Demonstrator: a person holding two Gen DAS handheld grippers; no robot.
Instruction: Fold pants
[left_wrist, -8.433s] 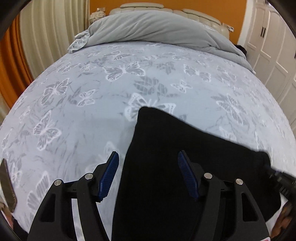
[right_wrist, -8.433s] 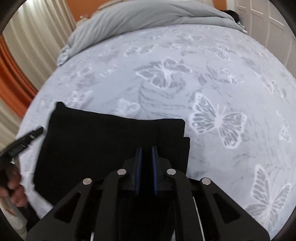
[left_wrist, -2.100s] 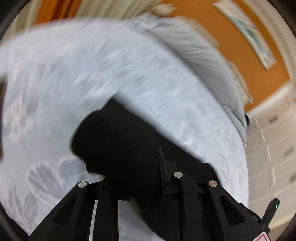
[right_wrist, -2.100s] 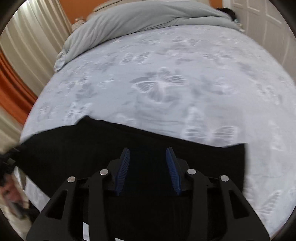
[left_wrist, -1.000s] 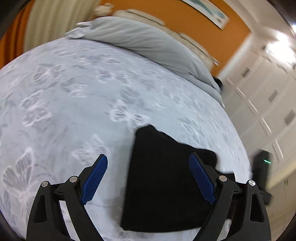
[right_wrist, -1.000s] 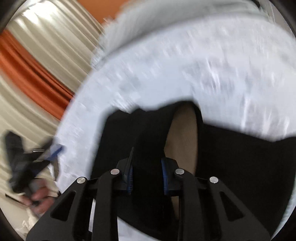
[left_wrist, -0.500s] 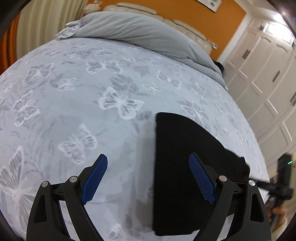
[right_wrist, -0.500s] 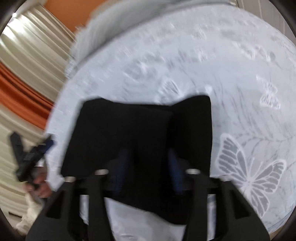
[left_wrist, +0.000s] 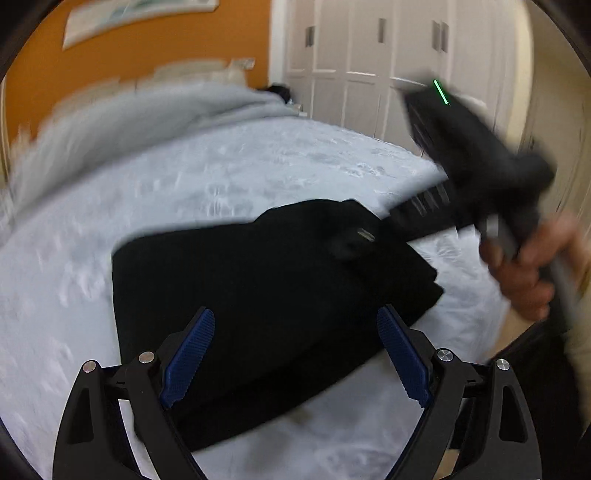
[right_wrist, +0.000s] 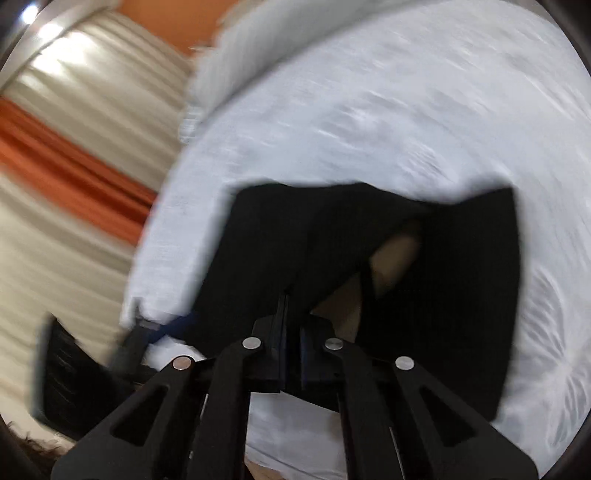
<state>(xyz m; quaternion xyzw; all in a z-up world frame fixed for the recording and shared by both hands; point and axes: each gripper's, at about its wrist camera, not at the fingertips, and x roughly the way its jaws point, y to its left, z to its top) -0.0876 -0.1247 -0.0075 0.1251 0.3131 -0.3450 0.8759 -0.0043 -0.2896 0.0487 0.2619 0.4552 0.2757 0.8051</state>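
Observation:
The black pants (left_wrist: 258, 280) lie folded on the butterfly-print bed (left_wrist: 258, 166). My left gripper (left_wrist: 295, 332) is open just above them, blue pads wide apart with the cloth below and between them. In the right wrist view my right gripper (right_wrist: 291, 306) has its jaws closing tight on a raised fold of the pants (right_wrist: 461, 277), and a beige inner patch (right_wrist: 395, 258) shows beneath. A hand (left_wrist: 524, 266) holds the right gripper (left_wrist: 354, 236) at the pants' far right edge. The left gripper (right_wrist: 147, 332) shows blurred at the lower left.
A grey duvet (left_wrist: 147, 118) is bunched at the head of the bed under an orange wall. White wardrobe doors (left_wrist: 369, 55) stand behind the right side. Cream and orange curtains (right_wrist: 74, 166) hang to the left. The bed's near edge lies close below both grippers.
The left gripper has swung right and rolled, so the pants now sit between its open pads. The right gripper's jaws have closed on the pants and lifted a fold.

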